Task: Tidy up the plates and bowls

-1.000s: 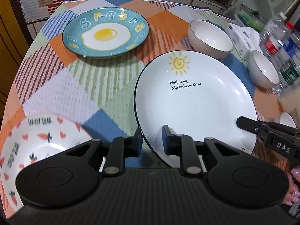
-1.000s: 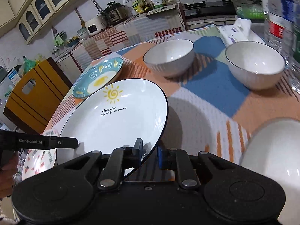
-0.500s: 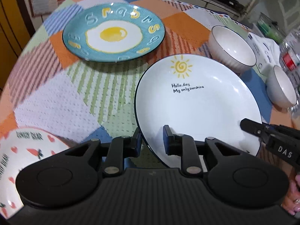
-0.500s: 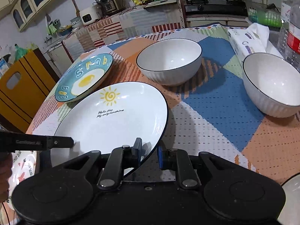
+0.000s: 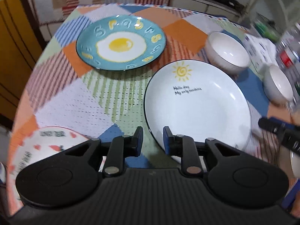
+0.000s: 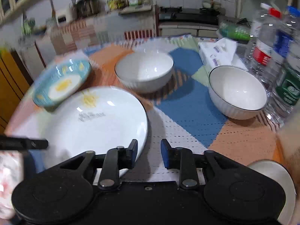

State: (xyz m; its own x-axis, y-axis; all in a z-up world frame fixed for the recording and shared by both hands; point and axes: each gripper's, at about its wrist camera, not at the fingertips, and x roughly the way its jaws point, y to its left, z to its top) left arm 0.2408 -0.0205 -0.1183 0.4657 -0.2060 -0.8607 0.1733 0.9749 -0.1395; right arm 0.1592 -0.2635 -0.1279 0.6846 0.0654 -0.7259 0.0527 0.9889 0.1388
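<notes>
A white sun plate (image 5: 198, 108) lies on the patchwork tablecloth (image 5: 75, 101); it also shows in the right wrist view (image 6: 93, 125). My left gripper (image 5: 151, 139) is open at the plate's near-left rim, its right finger over the plate. My right gripper (image 6: 148, 151) is open at the plate's right rim and holds nothing. A teal egg plate (image 5: 121, 43) lies behind, also visible in the right wrist view (image 6: 61, 84). Two white bowls (image 6: 144, 71) (image 6: 237, 91) stand at the back right. A heart-pattern plate (image 5: 43, 146) lies at the near left.
Water bottles (image 6: 270, 43) and a tissue pack (image 6: 217, 52) stand at the table's right edge. Another white dish (image 6: 275, 176) sits at the near right. A yellow cabinet (image 5: 15, 46) stands left of the table. The kitchen counter lies behind.
Both grippers have opened wider. The right gripper has swung right, off the sun plate's rim. The left camera has drawn back a little; the plate stays on the cloth.
</notes>
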